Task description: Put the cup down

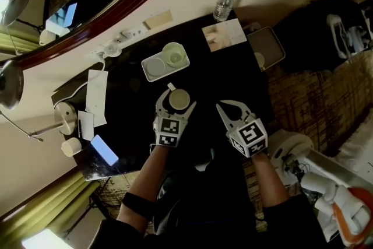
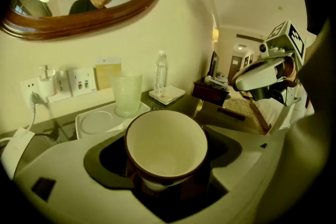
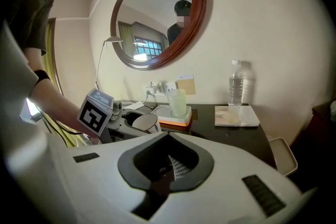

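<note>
A cup (image 1: 178, 99), cream inside with a dark brown outside, sits between the jaws of my left gripper (image 1: 177, 101). In the left gripper view the cup (image 2: 166, 144) fills the gap, tilted toward the camera, and the gripper (image 2: 167, 165) is shut on it. From these frames I cannot tell whether its base touches the dark table (image 1: 227, 76). The right gripper view shows the cup (image 3: 143, 122) just in front of the white tray (image 3: 173, 115). My right gripper (image 1: 222, 107) hovers to the cup's right, shut and holding nothing; its jaws (image 3: 160, 181) meet with nothing between them.
A white tray (image 1: 152, 70) holding a frosted tumbler (image 1: 173, 54) stands just beyond the cup. A water bottle (image 1: 223, 4) and a booklet (image 1: 224, 35) are at the far right. At the left lie a phone (image 1: 105, 150), papers (image 1: 96, 90) and a lamp base (image 1: 65, 118). A round mirror (image 3: 157, 16) hangs above.
</note>
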A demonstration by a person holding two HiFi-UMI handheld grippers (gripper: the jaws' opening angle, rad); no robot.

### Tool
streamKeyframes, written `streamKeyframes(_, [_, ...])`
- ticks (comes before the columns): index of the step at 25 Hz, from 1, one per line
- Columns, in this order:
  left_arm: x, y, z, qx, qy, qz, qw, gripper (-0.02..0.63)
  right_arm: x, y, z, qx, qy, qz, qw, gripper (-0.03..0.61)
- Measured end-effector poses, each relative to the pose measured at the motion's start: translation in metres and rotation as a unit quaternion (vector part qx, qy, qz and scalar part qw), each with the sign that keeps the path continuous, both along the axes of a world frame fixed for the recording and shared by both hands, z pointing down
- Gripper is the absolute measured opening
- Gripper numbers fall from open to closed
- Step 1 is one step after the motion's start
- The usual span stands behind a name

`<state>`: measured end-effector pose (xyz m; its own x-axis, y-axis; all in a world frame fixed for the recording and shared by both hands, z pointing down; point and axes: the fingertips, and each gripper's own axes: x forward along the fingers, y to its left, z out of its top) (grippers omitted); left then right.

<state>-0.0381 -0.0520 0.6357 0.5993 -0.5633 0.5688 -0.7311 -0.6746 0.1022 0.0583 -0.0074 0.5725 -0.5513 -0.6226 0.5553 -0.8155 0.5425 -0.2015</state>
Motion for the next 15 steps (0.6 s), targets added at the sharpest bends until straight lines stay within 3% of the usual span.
streamKeyframes(10, [-0.035,-0.047,-0.039,0.057,-0.010,0.020,0.9981,0.400,-0.077,-0.012,-0.026,0.008,-0.041,-0.083,0.996,0.006])
streamKeyframes(15, [-0.054,-0.078,-0.045,0.064,-0.020,0.027,0.9974,0.400,-0.112,-0.022,-0.037,0.027,-0.055,-0.125,0.990,0.006])
